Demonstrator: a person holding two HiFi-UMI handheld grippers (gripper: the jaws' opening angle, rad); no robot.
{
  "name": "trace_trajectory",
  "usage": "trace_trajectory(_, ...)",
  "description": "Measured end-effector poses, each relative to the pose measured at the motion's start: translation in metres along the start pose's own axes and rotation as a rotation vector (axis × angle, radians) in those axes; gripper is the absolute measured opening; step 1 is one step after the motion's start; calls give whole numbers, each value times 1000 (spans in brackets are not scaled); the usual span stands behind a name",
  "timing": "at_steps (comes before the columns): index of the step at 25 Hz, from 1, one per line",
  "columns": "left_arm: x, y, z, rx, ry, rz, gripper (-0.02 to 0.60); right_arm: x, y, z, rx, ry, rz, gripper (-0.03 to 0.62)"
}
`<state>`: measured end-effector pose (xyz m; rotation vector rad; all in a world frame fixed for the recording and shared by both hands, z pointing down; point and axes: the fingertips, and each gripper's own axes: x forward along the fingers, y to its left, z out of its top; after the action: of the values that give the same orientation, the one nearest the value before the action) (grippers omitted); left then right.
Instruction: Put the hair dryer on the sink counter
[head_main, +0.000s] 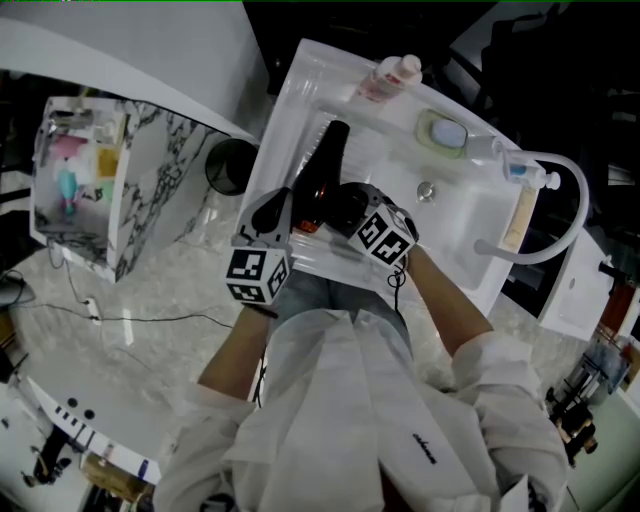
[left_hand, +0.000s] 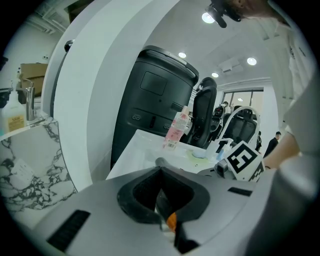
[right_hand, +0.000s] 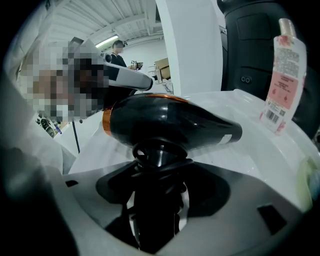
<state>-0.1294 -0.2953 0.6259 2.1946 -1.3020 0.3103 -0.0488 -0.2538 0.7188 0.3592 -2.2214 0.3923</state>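
Note:
The black hair dryer (head_main: 328, 160) with an orange ring at its rear hangs over the left side of the white sink counter (head_main: 300, 90). In the right gripper view its barrel (right_hand: 170, 122) lies crosswise, nozzle toward the right. My right gripper (head_main: 335, 202) is shut on the handle, which has the cord wound round it (right_hand: 160, 165). Whether the dryer touches the counter I cannot tell. My left gripper (head_main: 272, 208) sits just left of the dryer's rear, apart from it, with its jaws together (left_hand: 161, 165).
A pink bottle (head_main: 385, 78) stands at the counter's far edge. A soap dish (head_main: 443, 132), a pump bottle (head_main: 520, 170) and a curved white faucet (head_main: 560, 215) lie to the right. A black bin (head_main: 230, 165) and a marbled box (head_main: 150, 190) stand to the left.

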Motion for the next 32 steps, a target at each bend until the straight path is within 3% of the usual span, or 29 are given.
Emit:
trace_trajectory(12,-2,-4,0,4,-4,-5,26,-2,-2,4,-53,-17,-20,330)
trace_trajectory(32,-2,-6,11,10,-11,-9,28,-7,-10,-5,-31,21,-41,367)
